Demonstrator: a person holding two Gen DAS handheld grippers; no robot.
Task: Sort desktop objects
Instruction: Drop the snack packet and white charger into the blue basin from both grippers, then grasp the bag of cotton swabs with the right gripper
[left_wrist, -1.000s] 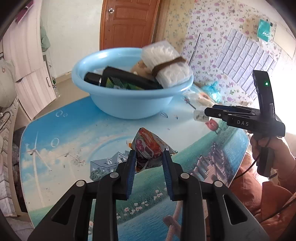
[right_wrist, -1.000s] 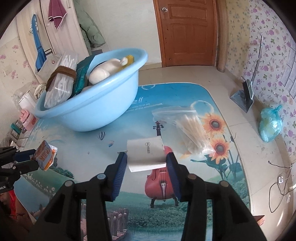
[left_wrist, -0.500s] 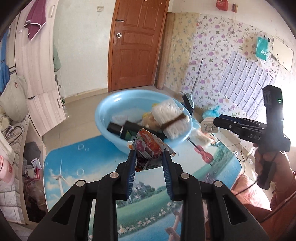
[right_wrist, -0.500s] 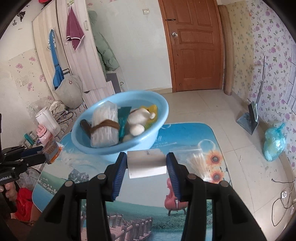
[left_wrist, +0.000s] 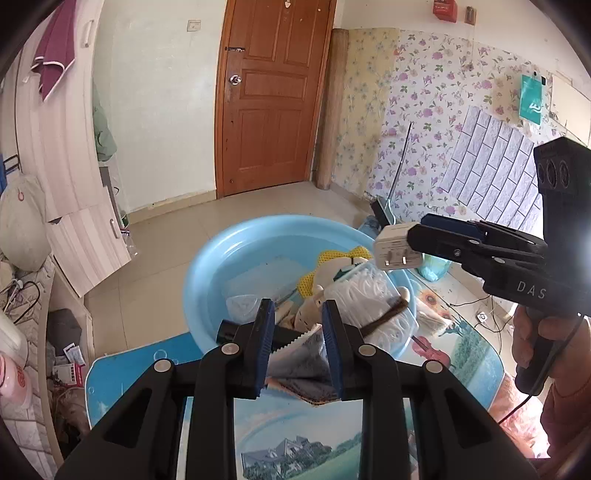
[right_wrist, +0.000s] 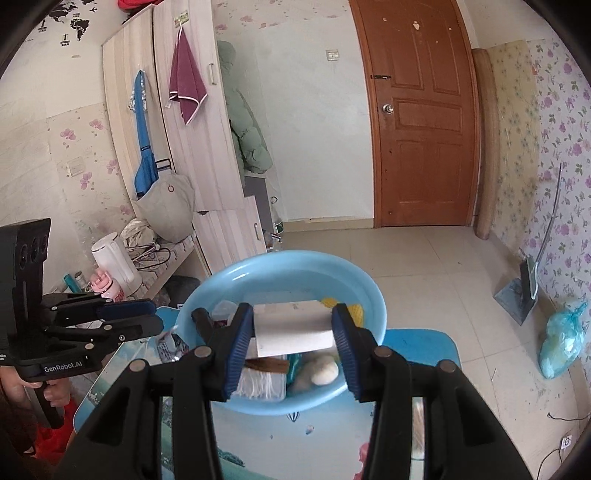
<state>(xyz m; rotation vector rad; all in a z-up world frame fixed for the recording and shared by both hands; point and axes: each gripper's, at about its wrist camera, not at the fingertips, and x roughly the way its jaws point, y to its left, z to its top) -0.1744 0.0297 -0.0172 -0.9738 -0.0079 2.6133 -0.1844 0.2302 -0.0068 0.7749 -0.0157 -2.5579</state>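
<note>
My left gripper (left_wrist: 297, 347) is shut on a crumpled snack packet (left_wrist: 299, 363), its silver inside facing me, held above the near rim of the light blue basin (left_wrist: 221, 258). My right gripper (right_wrist: 293, 334) is shut on a white plug adapter (right_wrist: 291, 328), which also shows in the left wrist view (left_wrist: 397, 248), above the basin (right_wrist: 373, 295). The basin holds a bag of cotton swabs with a brown band (left_wrist: 369, 299), a plush toy (right_wrist: 325, 371) and other items. My left gripper also shows in the right wrist view (right_wrist: 147, 317).
The basin stands on a table with a printed scenery top (left_wrist: 295, 439). A clear bag of swabs (left_wrist: 432, 319) lies on the table right of the basin. A wooden door (right_wrist: 421, 122), a wardrobe (right_wrist: 184, 147) and a tiled floor lie beyond.
Both grippers have risen and moved over the basin with their loads. The snack packet has turned so that its silver side faces me.
</note>
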